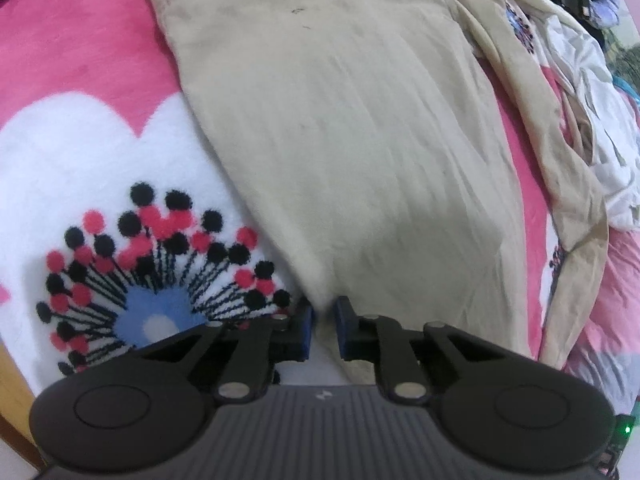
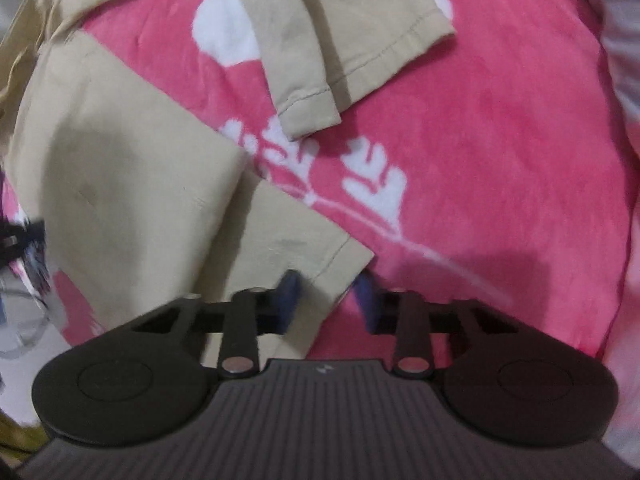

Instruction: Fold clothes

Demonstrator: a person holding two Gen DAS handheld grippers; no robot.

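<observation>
L gripper (image 1: 324, 330): bottom centre of left wrist view, jaws nearly together, pinching the near edge of the beige garment (image 1: 352, 120) betw. the blue pads.
R gripper (image 2: 328, 300): bottom centre of right wrist view, blurred; jaws part-way apart, a beige hem corner (image 2: 340, 256) sits betw. them. Can't tell if pads press on it.
Beige garment: in left view runs from the pads up thru centre to top of frame, lying flat on the blanket (image 1: 80, 60). In right view it fills left & lower centre.
Sleeve (image 2: 308, 80): upper centre of right view, cuff end lying on pink, apart from the hem corner.
Blanket: pink w/ white shapes; dotted flower print (image 1: 160, 264) at lower left of left view, just beside the garment.
Other clothes (image 1: 576, 120): cream & white heap, upper right of left view.
</observation>
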